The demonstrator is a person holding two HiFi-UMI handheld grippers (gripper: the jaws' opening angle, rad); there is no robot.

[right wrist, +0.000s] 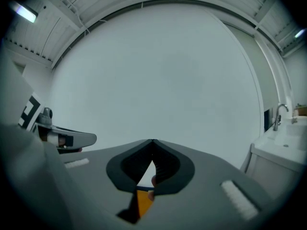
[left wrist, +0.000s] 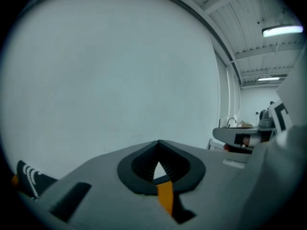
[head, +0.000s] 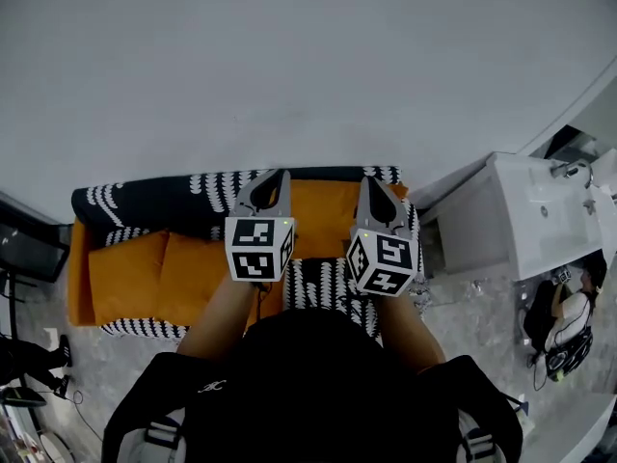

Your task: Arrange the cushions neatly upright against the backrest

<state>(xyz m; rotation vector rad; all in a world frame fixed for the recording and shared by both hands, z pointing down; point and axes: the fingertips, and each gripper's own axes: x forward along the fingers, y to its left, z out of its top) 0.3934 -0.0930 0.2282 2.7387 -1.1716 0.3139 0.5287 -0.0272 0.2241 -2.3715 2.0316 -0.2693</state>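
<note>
Both grippers hovered side by side over the sofa [head: 76, 270], the left gripper [head: 278, 177] and the right gripper [head: 372, 183] each clenched tip to tip with nothing between the jaws. The orange cushions [head: 135, 278] lay on the sofa's seat, left of the grippers and in front of its black-and-white patterned backrest [head: 145, 204]. A plain white wall [head: 289, 66] rose behind the sofa. To the sofa's right stood a white sink counter [head: 525, 234] with a tap [head: 571, 170], and grey mottled floor [head: 472, 307] lay around it.
</note>
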